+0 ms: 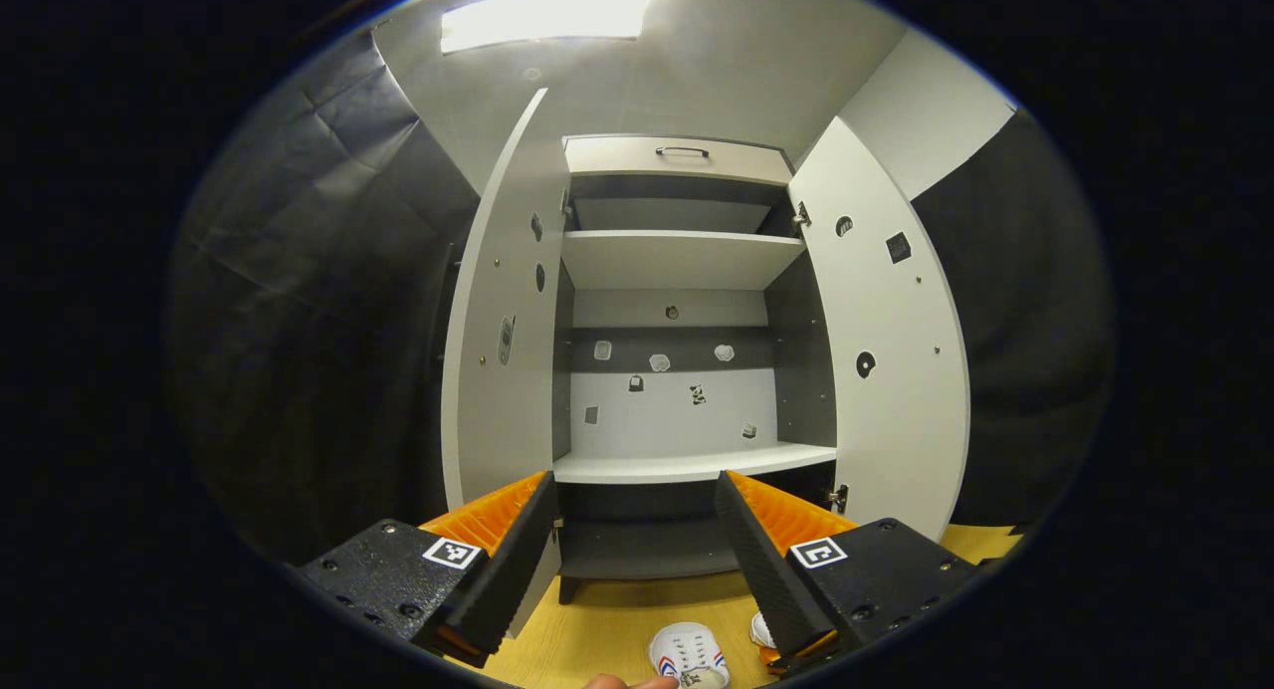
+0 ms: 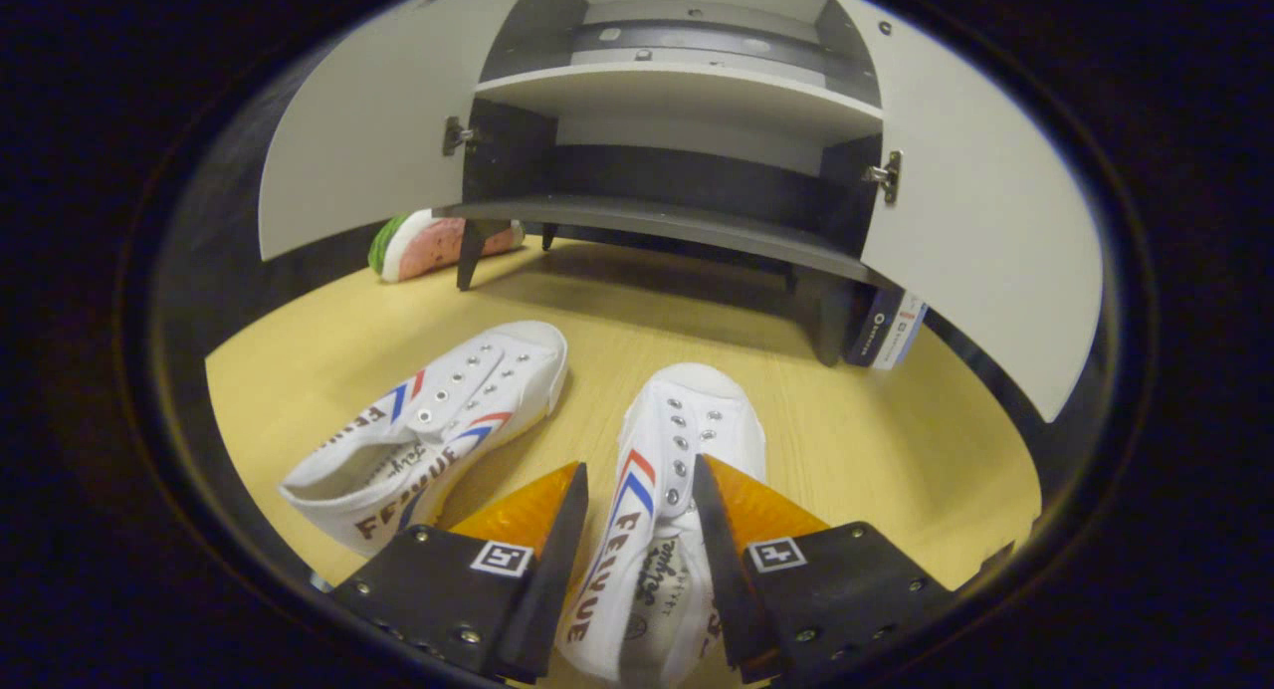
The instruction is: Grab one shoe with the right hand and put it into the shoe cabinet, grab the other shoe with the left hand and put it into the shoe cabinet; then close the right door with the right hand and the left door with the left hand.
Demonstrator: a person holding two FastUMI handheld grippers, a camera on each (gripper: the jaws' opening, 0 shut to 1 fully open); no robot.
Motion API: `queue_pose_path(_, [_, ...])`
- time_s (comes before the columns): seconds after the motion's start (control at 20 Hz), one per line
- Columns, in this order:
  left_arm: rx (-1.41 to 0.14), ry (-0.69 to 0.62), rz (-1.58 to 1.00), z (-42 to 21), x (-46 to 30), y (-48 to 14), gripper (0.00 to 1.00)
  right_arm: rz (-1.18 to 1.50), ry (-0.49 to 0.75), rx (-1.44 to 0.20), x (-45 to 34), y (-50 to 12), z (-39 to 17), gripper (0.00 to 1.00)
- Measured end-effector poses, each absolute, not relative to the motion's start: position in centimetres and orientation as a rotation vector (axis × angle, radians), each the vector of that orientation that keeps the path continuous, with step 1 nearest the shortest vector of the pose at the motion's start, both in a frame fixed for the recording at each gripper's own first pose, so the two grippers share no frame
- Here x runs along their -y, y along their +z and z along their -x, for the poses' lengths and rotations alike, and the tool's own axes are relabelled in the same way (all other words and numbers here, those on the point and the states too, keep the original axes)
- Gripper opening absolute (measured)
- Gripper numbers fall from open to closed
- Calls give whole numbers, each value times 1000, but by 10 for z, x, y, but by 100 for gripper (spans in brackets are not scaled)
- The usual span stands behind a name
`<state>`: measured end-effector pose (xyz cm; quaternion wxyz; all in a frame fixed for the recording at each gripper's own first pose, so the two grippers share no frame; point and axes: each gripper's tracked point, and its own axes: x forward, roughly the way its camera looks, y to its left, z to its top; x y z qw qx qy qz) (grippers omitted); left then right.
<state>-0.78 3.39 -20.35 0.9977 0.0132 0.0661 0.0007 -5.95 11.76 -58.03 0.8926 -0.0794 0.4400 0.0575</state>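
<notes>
The right gripper (image 2: pixel 637 530) points down, fingers straddling the right shoe (image 2: pixel 662 510) on the floor (image 2: pixel 896 450); contact is unclear. The left gripper (image 1: pixel 637 560), fingers spread and empty, faces the open shoe cabinet (image 1: pixel 677 271). The left shoe (image 2: pixel 438 430) lies beside, its heel cut off

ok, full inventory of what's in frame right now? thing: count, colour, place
shoes: 2, white with red and blue stripes, on the floor before the cabinet; right shoe between the right gripper's fingers, left shoe lying free beside it
shoe cabinet: 1, white and grey, both doors open, shelves bare
floor: light wood
watermelon-slice toy: 1, green, white and pink, on the floor beside the cabinet's left leg
small box: 1, white and dark blue, under the cabinet's right door
left gripper: open, holding nothing, aimed at the cabinet
right gripper: straddling the right shoe; cannot tell if the fingers press it
</notes>
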Motion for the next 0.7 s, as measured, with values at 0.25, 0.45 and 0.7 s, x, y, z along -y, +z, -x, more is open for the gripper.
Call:
queue_pose_path(0.25, [-154, 3, -29, 10, -40, -213, 97, 224, 81, -954, -119, -582, 67, 28])
queue_pose_path(0.45, [-155, 8, -31, 13, -45, -214, 97, 49, 79, -961, -121, -576, 69, 28])
queue_pose_path(0.7, [-140, 4, -26, 13, -43, -210, 96, 5, 112, -938, -124, -576, 62, 4])
